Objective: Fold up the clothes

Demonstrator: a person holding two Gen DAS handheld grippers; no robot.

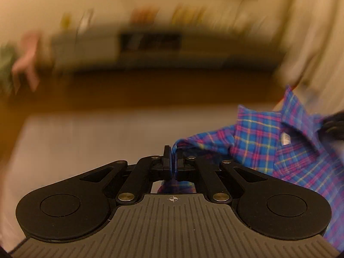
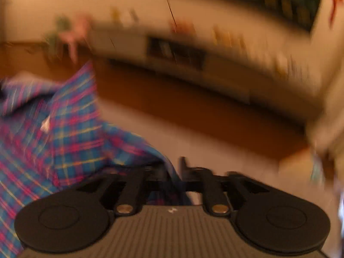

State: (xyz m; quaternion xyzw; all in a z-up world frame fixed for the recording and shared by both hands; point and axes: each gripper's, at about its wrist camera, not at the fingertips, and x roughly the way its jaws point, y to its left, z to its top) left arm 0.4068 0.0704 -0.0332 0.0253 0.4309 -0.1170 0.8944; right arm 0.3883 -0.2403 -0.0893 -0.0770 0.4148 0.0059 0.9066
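A blue, pink and yellow plaid shirt hangs between my two grippers, with its collar and white label facing the left wrist camera. My left gripper is shut on the shirt's edge at its left end. In the right wrist view the plaid shirt fills the left side, and my right gripper is shut on its edge. The right gripper also shows as a dark shape at the far right of the left wrist view. Both views are motion-blurred.
A pale surface lies below the grippers, with brown wooden floor beyond. A low cabinet with small objects stands against the far wall. A pink stool-like thing stands at the left.
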